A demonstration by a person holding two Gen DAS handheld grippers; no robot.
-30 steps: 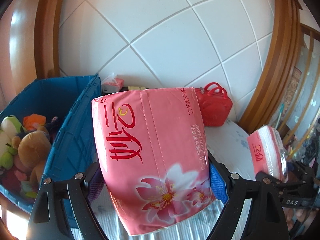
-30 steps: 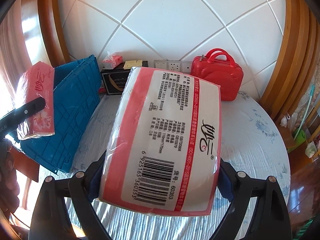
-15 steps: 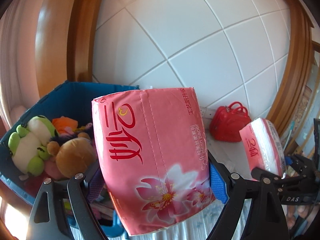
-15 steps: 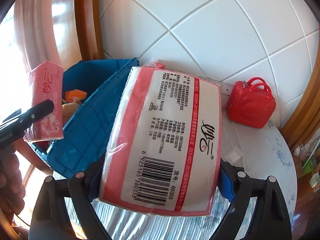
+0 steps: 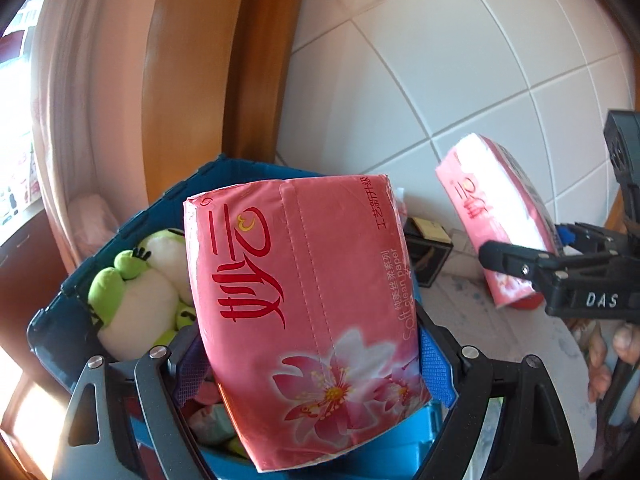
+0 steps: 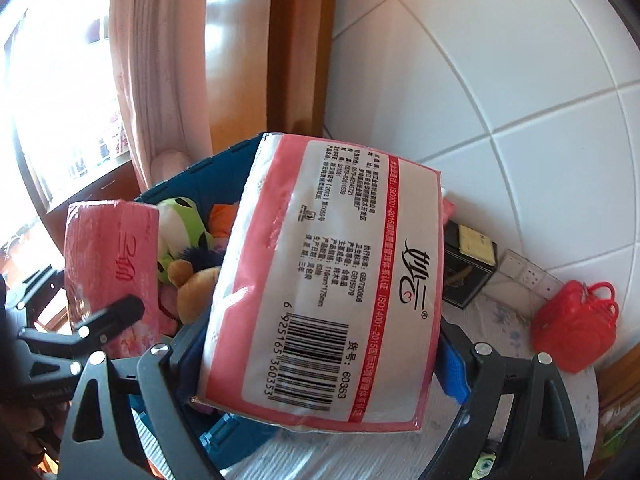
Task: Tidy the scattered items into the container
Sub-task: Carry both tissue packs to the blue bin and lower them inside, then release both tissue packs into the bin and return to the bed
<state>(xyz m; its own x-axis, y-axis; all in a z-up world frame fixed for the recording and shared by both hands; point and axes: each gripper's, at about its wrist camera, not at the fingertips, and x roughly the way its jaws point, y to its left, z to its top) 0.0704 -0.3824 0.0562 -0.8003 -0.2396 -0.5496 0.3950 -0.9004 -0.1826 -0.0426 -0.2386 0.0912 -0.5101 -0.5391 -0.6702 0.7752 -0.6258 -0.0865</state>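
My left gripper (image 5: 308,364) is shut on a pink tissue pack with a flower print (image 5: 304,300) and holds it above the blue bin (image 5: 52,320). The bin holds plush toys, among them a green and white frog (image 5: 132,284). My right gripper (image 6: 316,364) is shut on a second pink and white tissue pack, barcode side up (image 6: 332,292), over the bin's near corner (image 6: 224,436). Each pack shows in the other view: the right one (image 5: 496,220) and the left one (image 6: 112,264).
A red toy case (image 6: 572,328) and a black box (image 6: 468,272) stand on the round white table (image 6: 508,436) by the tiled wall. A wooden window frame (image 6: 248,48) and a pink curtain (image 6: 160,60) rise behind the bin.
Both grippers have swung left with their packs, from over the table to above the blue bin. The bin's inside and its toys have come into fuller view.
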